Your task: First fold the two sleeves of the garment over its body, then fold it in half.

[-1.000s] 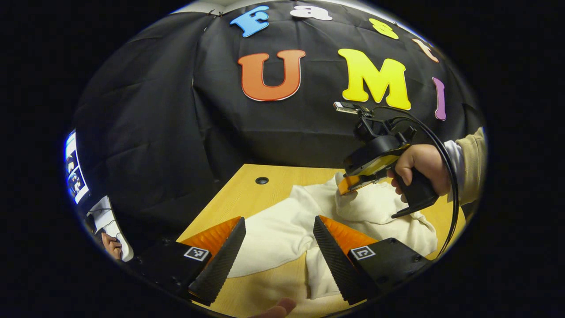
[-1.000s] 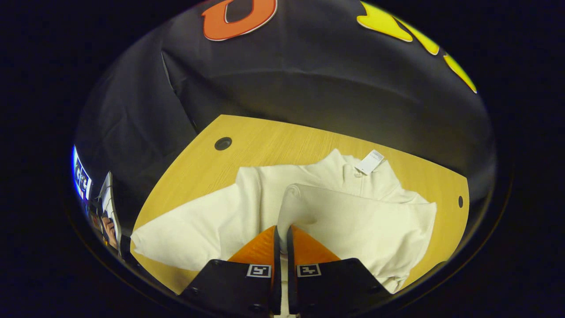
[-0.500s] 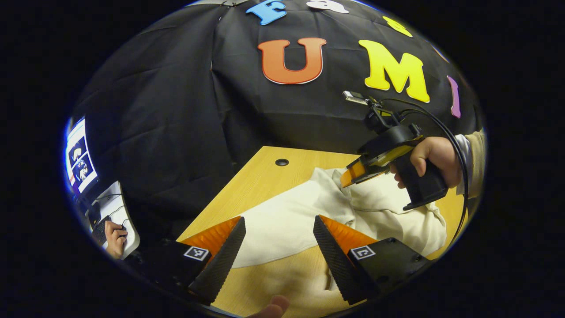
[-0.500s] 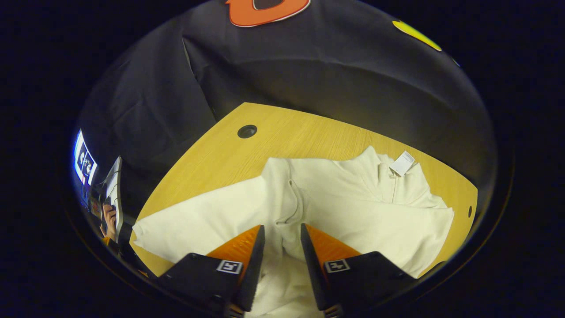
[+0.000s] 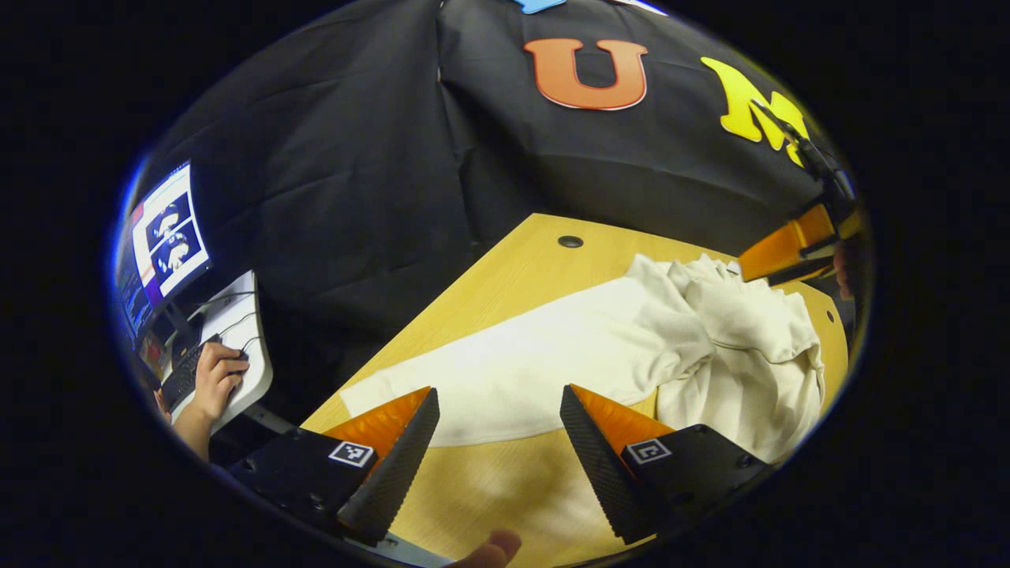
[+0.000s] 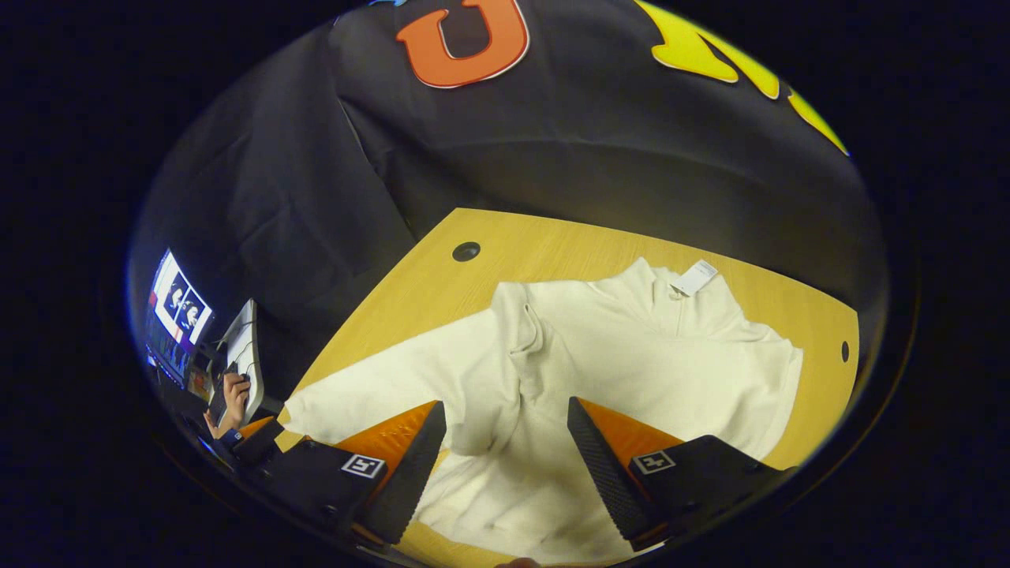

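Left gripper (image 5: pixel 497 442): jaws wide apart, nothing between them, hovering above the table (image 5: pixel 505 276). Just ahead of its fingertips lies the spread-out sleeve (image 5: pixel 544 355) of the garment (image 5: pixel 742 347), running flat across the wood from ahead-left toward ahead-right, where it meets the bunched body. The sleeve's near edge sits right at the fingertips; whether it touches them, cannot tell. A fingertip of the holding hand (image 5: pixel 493 548) shows at the bottom edge.

Right gripper (image 6: pixel 505 465): jaws also wide apart, holding nothing. Directly under and ahead of it is the garment (image 6: pixel 631 371), cream-white, lying on the table (image 6: pixel 552 244). One sleeve is folded across the body, with a rumpled ridge (image 6: pixel 525 347) just ahead-left of the gap. The other sleeve (image 6: pixel 379 386) stretches out flat to its left. Collar with a white tag (image 6: pixel 694 278) is farther ahead, slightly right.

In the left gripper view, the right gripper (image 5: pixel 789 248) shows far ahead-right, above the body, apart from the cloth.

Off the table, far left: monitor (image 5: pixel 162 237) and a person's hand (image 5: pixel 213 379) on a keyboard.
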A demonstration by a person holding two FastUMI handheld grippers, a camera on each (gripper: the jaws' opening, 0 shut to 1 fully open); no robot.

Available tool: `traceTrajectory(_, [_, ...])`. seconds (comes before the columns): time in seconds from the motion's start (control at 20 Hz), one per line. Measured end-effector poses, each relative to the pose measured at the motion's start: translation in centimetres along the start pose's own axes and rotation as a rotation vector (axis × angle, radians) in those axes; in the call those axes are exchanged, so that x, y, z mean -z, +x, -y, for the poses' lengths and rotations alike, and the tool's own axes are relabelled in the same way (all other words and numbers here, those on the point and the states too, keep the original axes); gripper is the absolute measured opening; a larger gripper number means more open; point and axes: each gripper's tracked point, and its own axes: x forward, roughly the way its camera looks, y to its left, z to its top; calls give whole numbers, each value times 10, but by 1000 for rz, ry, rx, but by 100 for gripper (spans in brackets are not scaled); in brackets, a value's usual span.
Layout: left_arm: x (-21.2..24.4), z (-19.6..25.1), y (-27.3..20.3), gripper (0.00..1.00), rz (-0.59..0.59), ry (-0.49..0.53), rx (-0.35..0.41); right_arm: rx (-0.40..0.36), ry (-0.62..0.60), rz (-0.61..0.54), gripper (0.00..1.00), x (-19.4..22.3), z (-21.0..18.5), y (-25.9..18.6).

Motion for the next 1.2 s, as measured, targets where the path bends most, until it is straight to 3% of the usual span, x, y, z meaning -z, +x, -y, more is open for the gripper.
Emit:
traceTrajectory(0.35, [17,-77,5,99,-109,-137,-237,-11,21,-2,97,56,38,-65])
traceTrajectory(0.5, [30,-103,21,100,-189,-260,-273,-14,56,10,94,70,50,-96])
traceTrajectory(0.55, [33,-112,25,100,-213,-278,-288,-7,56,17,97,73,54,-105])
traceTrajectory(0.7, [47,-128,47,100,-310,-323,-290,10,66,9,94,89,61,-126])
traceTrajectory(0.95, [68,-122,69,98,-478,-448,-223,59,72,-38,97,116,69,-137])
traceTrajectory(1.15, [65,-129,77,95,-523,-433,-224,78,108,-34,94,121,70,-145])
traceTrajectory(1.2, [63,-127,77,96,-534,-425,-218,84,115,-34,97,123,72,-148])
